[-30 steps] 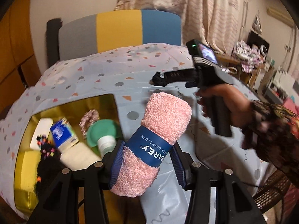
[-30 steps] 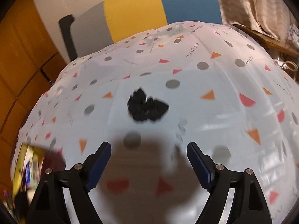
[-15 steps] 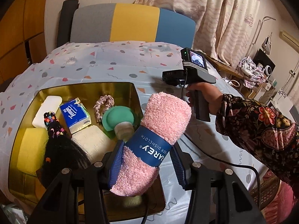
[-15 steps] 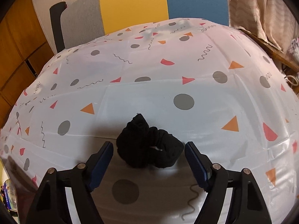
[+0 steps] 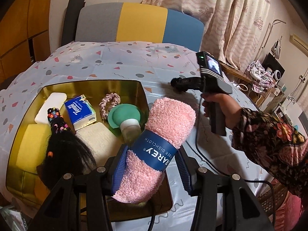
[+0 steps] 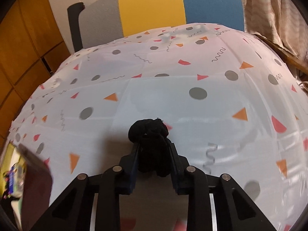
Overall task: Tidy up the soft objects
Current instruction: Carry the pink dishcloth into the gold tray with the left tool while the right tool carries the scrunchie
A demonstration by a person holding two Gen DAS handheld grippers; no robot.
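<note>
My left gripper is shut on a rolled pink dishcloth with a blue paper band, held above the right edge of a gold tray. The tray holds a yellow sponge, a black hair bundle with coloured beads, a tissue pack, a pink scrunchie, a green-capped item, a white pad and a beige cloth. My right gripper is shut on a black scrunchie just above the patterned tablecloth; it also shows in the left wrist view.
A grey, yellow and blue chair back stands behind the table. Curtains and cluttered furniture are at the right. Wooden cabinets are at the left. The tray's corner shows at the lower left of the right wrist view.
My right gripper has closed on the black scrunchie, which lay between its open fingers before. My left gripper has moved back over the tray with the dishcloth.
</note>
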